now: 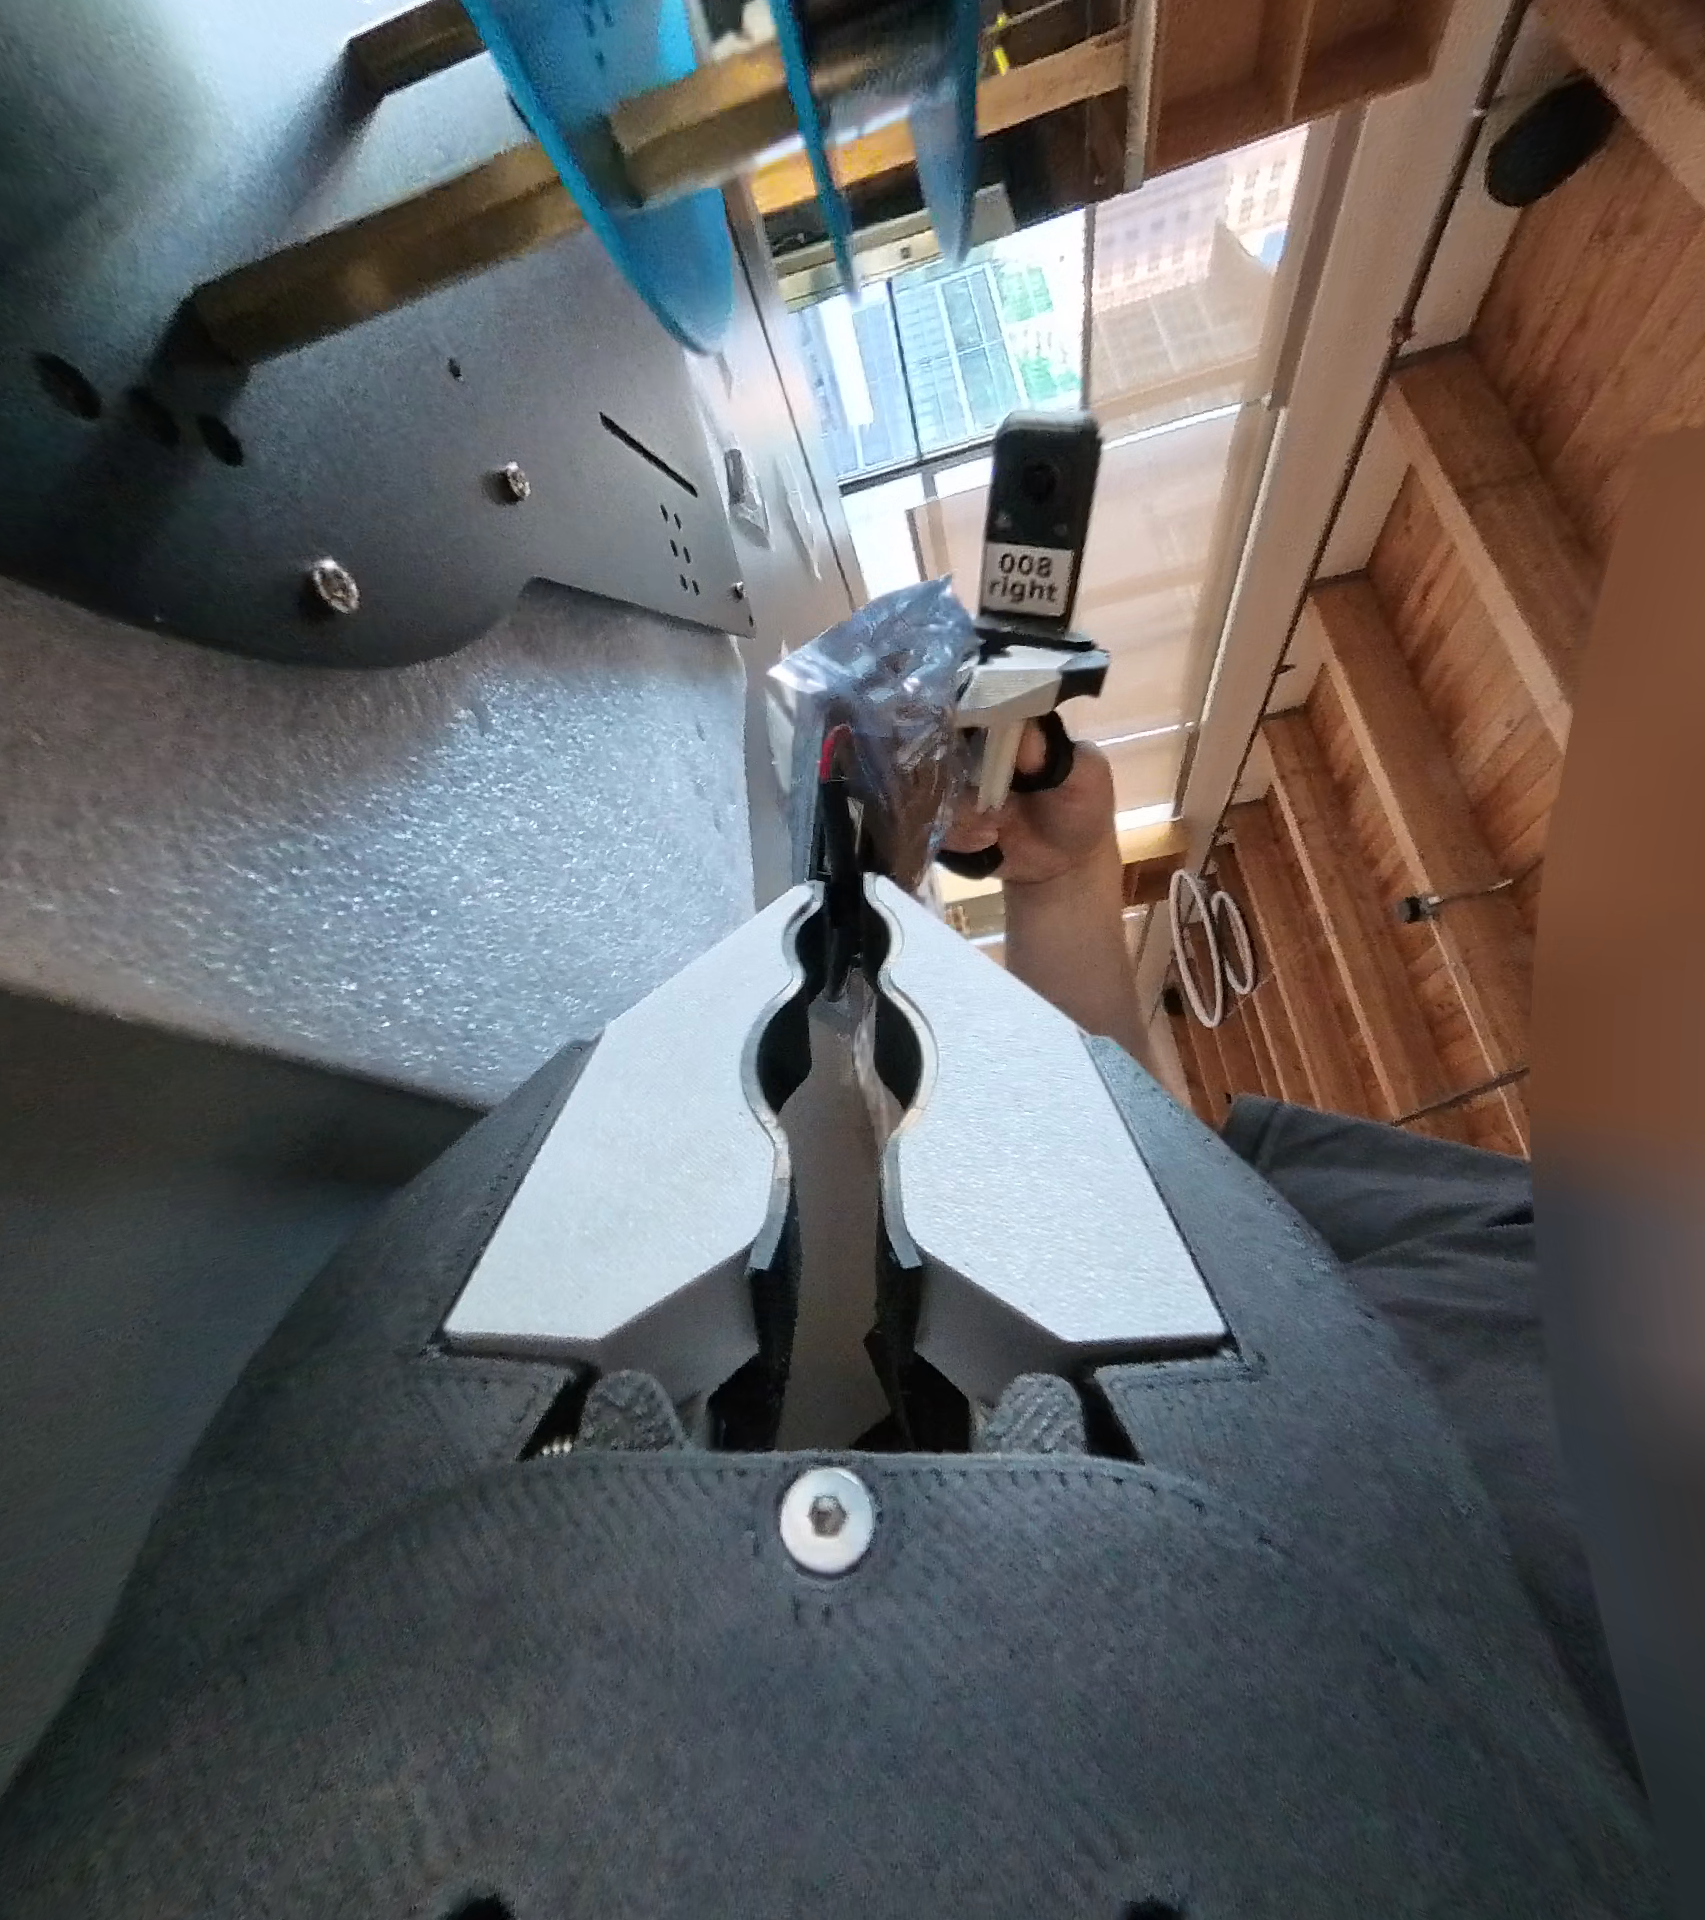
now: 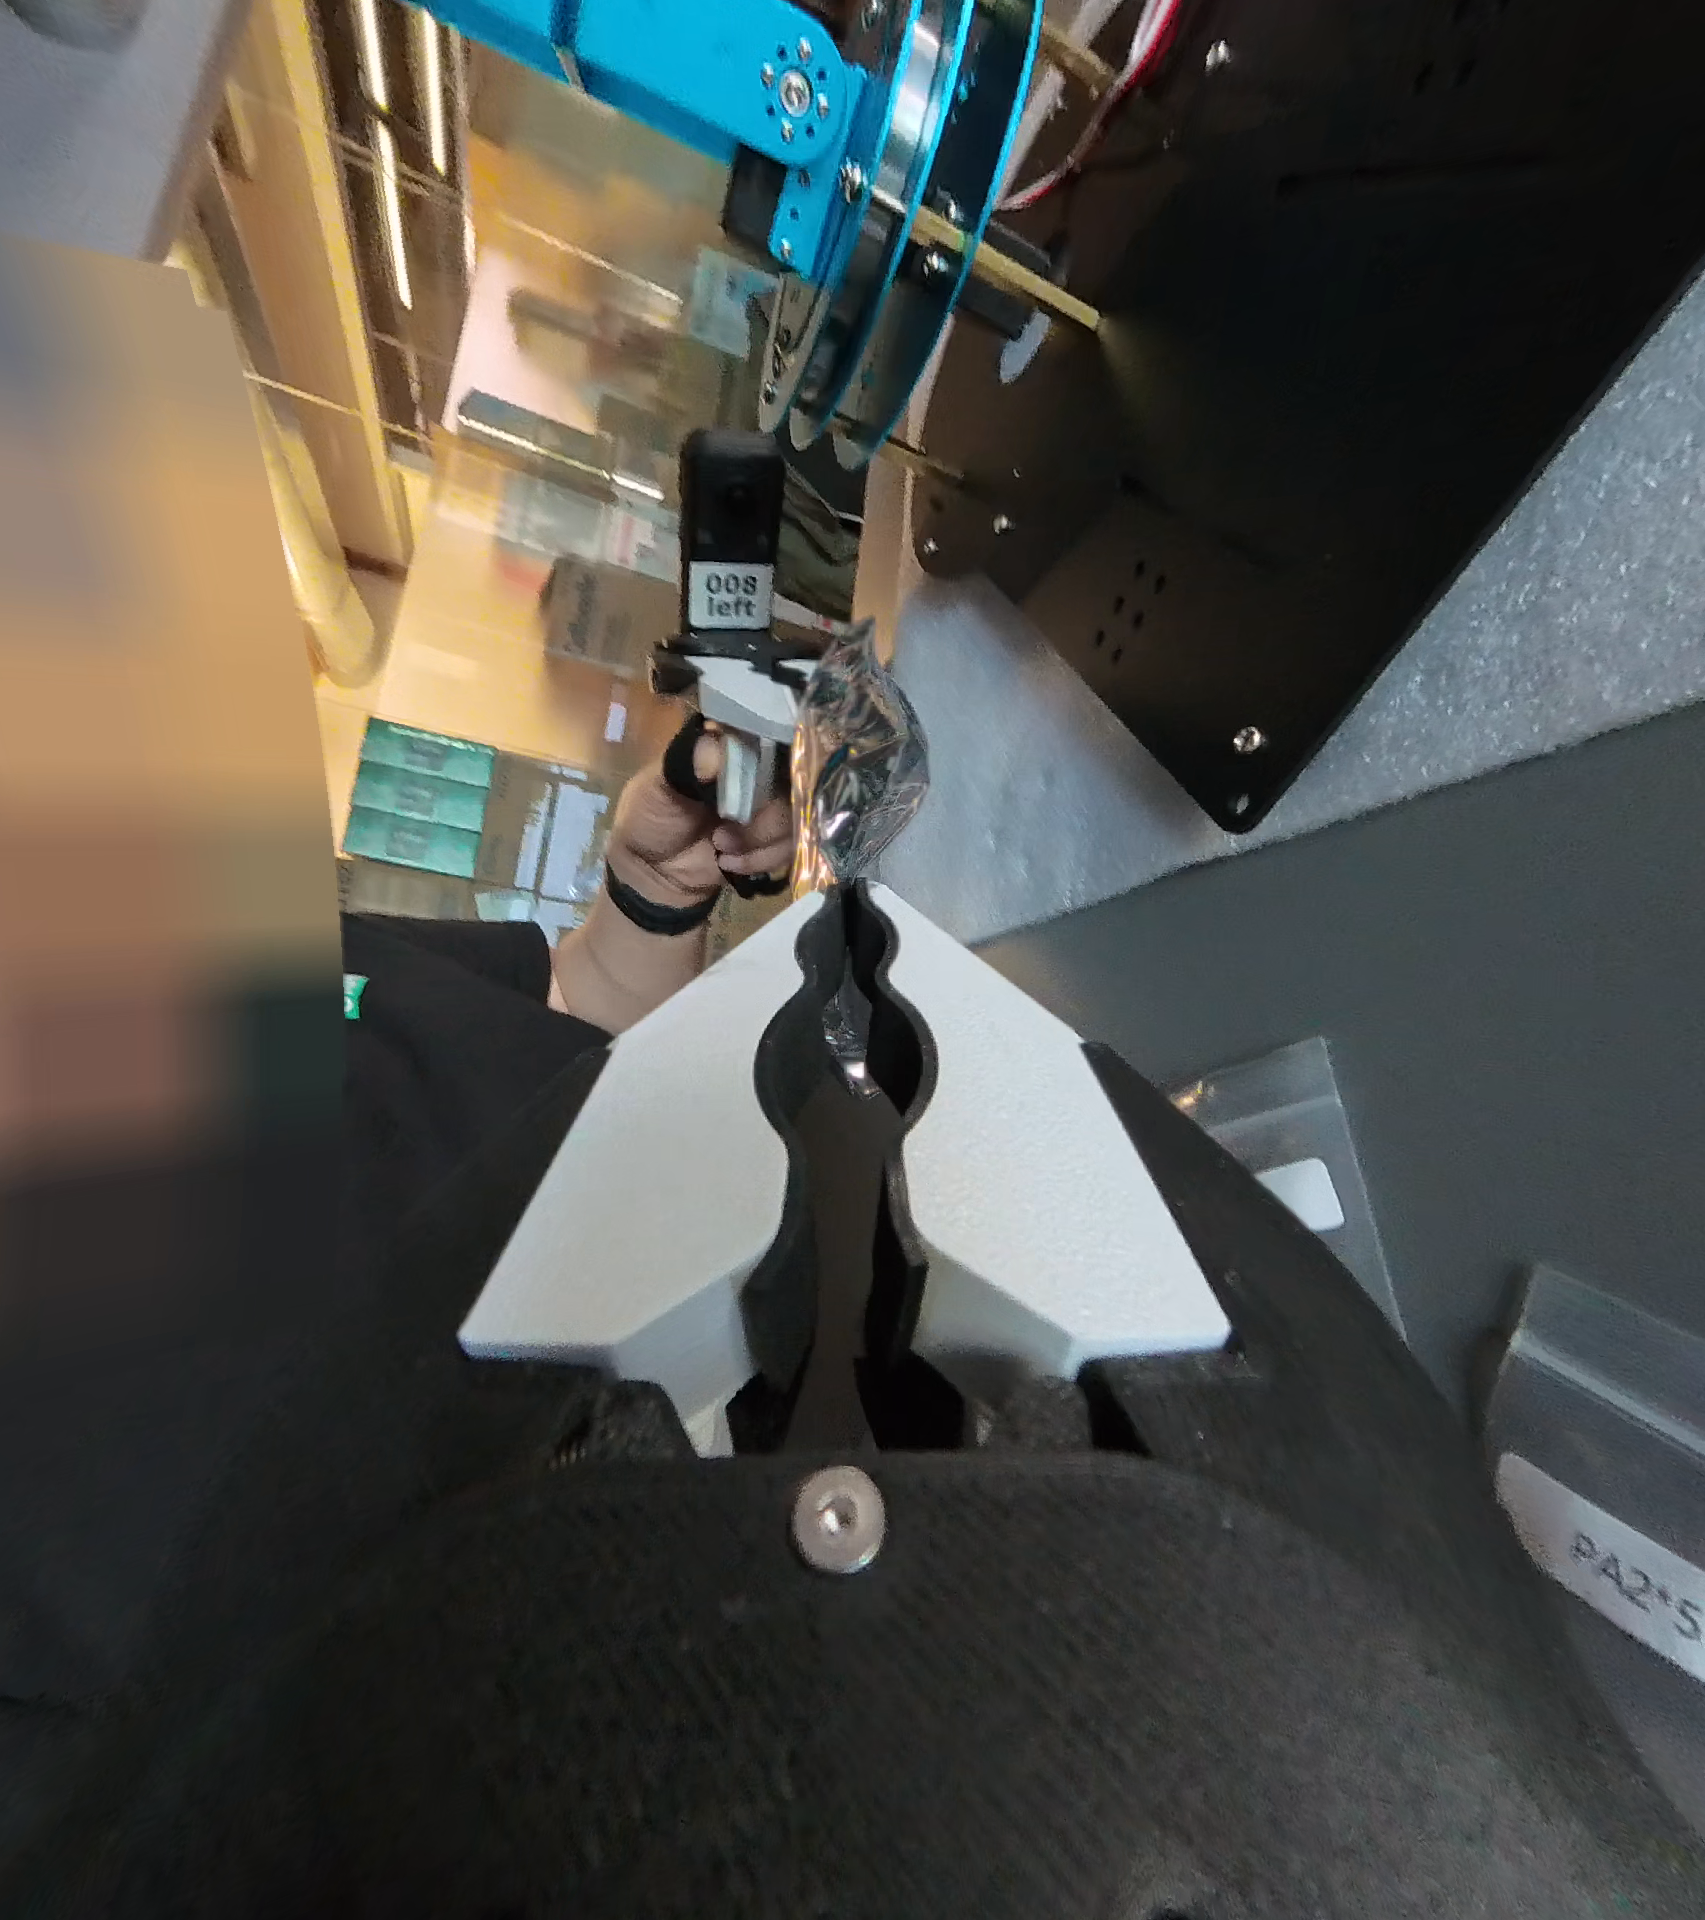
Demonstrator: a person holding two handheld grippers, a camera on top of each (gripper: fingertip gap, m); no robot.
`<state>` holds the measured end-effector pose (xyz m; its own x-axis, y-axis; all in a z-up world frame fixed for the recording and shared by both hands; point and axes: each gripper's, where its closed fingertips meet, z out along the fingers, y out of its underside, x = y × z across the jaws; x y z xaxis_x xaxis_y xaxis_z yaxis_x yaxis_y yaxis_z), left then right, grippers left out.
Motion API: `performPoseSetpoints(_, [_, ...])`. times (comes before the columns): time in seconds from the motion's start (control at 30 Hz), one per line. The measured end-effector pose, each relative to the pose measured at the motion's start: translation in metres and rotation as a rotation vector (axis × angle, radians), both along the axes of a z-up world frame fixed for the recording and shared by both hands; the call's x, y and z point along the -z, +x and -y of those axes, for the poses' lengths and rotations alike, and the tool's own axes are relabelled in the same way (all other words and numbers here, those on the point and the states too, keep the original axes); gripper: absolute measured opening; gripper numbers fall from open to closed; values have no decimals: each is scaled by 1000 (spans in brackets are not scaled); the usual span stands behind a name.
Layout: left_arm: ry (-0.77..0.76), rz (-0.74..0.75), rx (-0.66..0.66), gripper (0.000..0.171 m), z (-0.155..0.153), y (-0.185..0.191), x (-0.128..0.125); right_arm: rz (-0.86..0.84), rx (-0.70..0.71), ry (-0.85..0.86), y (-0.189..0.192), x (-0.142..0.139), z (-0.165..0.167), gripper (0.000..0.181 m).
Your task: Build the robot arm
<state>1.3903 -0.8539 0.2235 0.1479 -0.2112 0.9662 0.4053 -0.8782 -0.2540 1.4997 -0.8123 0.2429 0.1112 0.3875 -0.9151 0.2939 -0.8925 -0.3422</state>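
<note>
A crinkled clear plastic bag [image 1: 879, 665] with dark parts and a black and red wire inside hangs in the air between the two grippers. My left gripper [image 1: 843, 894] is shut on the bag's near end, with the wire running between its fingertips. The right gripper [image 1: 952, 707], held by a hand, grips the bag's far side. In the right wrist view my right gripper [image 2: 850, 904] is shut on the edge of the bag [image 2: 858, 748]. The left gripper [image 2: 791, 717] holds the other side just beyond.
A black metal chassis [image 1: 328, 447] lies on grey foam [image 1: 412, 810] beside the bag and also shows in the right wrist view [image 2: 1295, 468]. Blue robot-arm parts [image 2: 806, 125] stand beyond. Small labelled zip bags [image 2: 1284, 1143] [image 2: 1658, 1507] lie on the dark tabletop [image 2: 1450, 883]. Some 12 centimeters of space lies between my two pairs of fingers.
</note>
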Motion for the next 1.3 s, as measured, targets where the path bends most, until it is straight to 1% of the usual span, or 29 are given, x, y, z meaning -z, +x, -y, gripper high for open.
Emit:
performPoseSetpoints(0.13, [-17,85,-14,3,-1,-2,-5,-42,40,1,-4,-5,-6,0])
performPoseSetpoints(0.3, [8,28,-6,3,2,2,-3,-133,86,-19,-10,-19,-11,0])
performPoseSetpoints(0.43, [22,118,4,4,3,6,-16,-207,162,-32,-10,-29,-22,0])
performPoseSetpoints(0.5, [40,132,-5,3,2,7,-19,-206,183,-18,-8,-29,-24,0])
performPoseSetpoints(0.57, [42,143,17,4,5,11,-20,-210,209,-6,-8,-30,-27,0])
performPoseSetpoints(0.6, [36,147,29,4,7,13,-19,-195,201,-10,-11,-27,-24,0])
performPoseSetpoints(0.63, [27,140,30,4,8,15,-17,-160,157,-11,-15,-22,-16,0])
performPoseSetpoints(0.67, [19,127,27,3,8,15,-13,-145,130,15,-15,-25,-14,0])
performPoseSetpoints(0.73, [3,134,23,3,8,16,-10,-111,141,97,-11,-31,-23,0])
performPoseSetpoints(0.8, [-7,111,29,2,9,18,-6,-108,82,80,-16,-37,-15,0])
performPoseSetpoints(0.87, [8,92,19,2,7,16,-6,-95,58,143,-18,-46,-14,0])
performPoseSetpoints(0.93, [5,47,9,2,6,15,-2,-54,16,189,-21,-50,-10,0])
performPoseSetpoints(0.97, [4,33,13,2,7,15,-2,-56,-12,213,-24,-57,-6,0])
performPoseSetpoints(1.03, [-10,11,16,7,8,13,0,-8,-50,327,-29,-65,-1,0])
performPoseSetpoints(1.07, [-19,-23,17,2,8,12,4,20,-83,333,-33,-62,4,0])
performPoseSetpoints(1.1, [-19,-69,21,0,9,11,9,34,-128,311,-37,-60,11,0])
performPoseSetpoints(1.13, [-15,-102,27,0,9,10,11,37,-139,326,-39,-62,12,0])
performPoseSetpoints(1.17, [-18,-121,33,2,10,11,11,37,-129,362,-40,-67,10,0])
performPoseSetpoints(1.2, [-27,-142,38,7,11,11,12,28,-128,386,-43,-69,9,0])
performPoseSetpoints(1.27, [-23,-228,50,7,15,8,19,106,-194,327,-42,-52,16,0])
performPoseSetpoints(1.3, [-18,-259,46,7,15,5,20,86,-189,351,-45,-55,16,0])
